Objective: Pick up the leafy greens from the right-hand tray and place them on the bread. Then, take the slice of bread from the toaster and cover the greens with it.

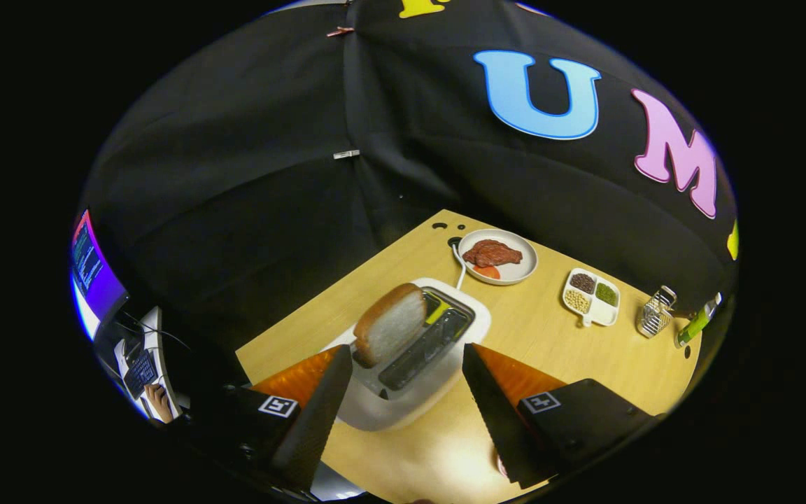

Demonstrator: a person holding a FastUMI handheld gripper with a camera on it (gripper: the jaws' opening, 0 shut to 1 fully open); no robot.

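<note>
Across the far side of my view the booth's black cloth wall hangs in folds behind a light wooden table, whose corner points away from me toward the seam in the cloth. Off to the left, beyond the table edge, I see a lit screen, a keyboard and a person's hand resting near it.

Just ahead of my fingers sits the white toaster, its long axis running from near me toward the far plate. A slice of bread stands on edge in the slot nearer the left finger, leaning a little, brown crust uppermost and its pale face turned toward the open second slot. Its long side follows the slot's line. The other slot looks dark and empty apart from a yellow-green strip at its far end. A white cord runs from the toaster's far end toward the plate.

My gripper is spread wide, the two dark fingers flanking the toaster's near end, holding nothing; the left fingertip is just beside the lower edge of the bread, and I cannot tell if it touches.

Beyond the toaster a round white plate holds a reddish-brown piece of meat with an orange slice beside it. Further right, a white divided dish carries dark brown, green and pale yellow grains in separate compartments. Near the table's right edge stand a small wire rack and a green-and-white bottle.
</note>
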